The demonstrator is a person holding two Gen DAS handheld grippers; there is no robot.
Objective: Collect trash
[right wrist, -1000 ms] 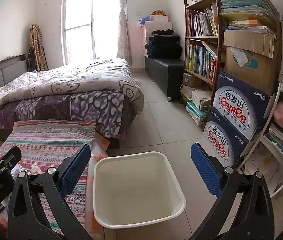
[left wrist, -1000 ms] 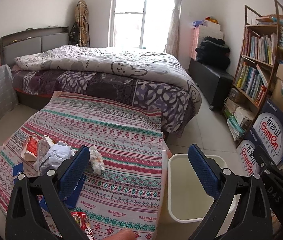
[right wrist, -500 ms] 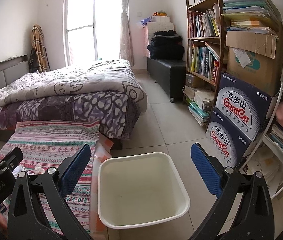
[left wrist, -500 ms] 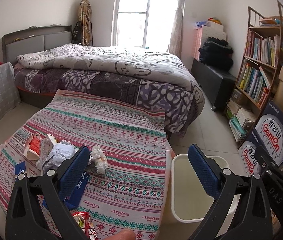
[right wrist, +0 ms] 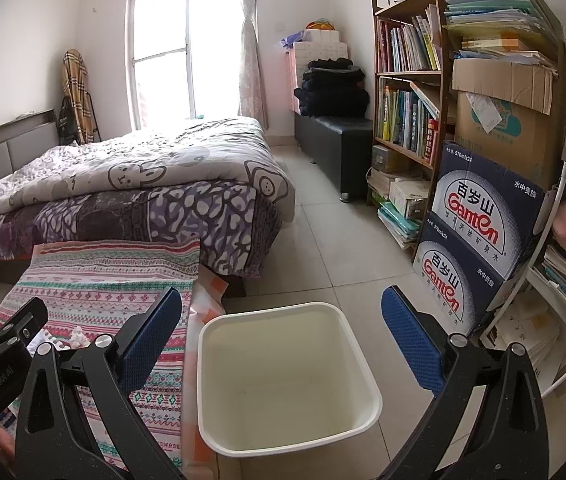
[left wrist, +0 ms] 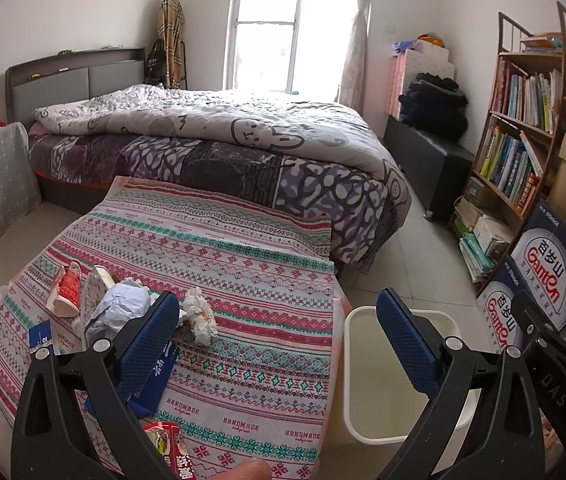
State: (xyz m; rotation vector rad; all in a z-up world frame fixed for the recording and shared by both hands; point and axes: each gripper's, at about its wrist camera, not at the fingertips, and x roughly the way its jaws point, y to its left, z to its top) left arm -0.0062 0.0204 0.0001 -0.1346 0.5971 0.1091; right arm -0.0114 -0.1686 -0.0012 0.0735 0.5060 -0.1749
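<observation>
My left gripper (left wrist: 279,326) hides part of the crumpled trash (left wrist: 201,316) near the table's (left wrist: 243,256) left edge, and both it and my right gripper (right wrist: 281,330) gape empty, the white bin (right wrist: 289,380) beside the table.

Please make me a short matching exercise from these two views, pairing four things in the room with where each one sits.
Things:
1. crumpled tissue
2. white bin
3. Ganten boxes
4. black folded clothes

Places:
A. on the dark bench by the window
B. stacked on the floor beside the bookshelf
C. on the patterned cloth
D. on the floor beside the cloth-covered table

Pairs: 1-C, 2-D, 3-B, 4-A
</observation>
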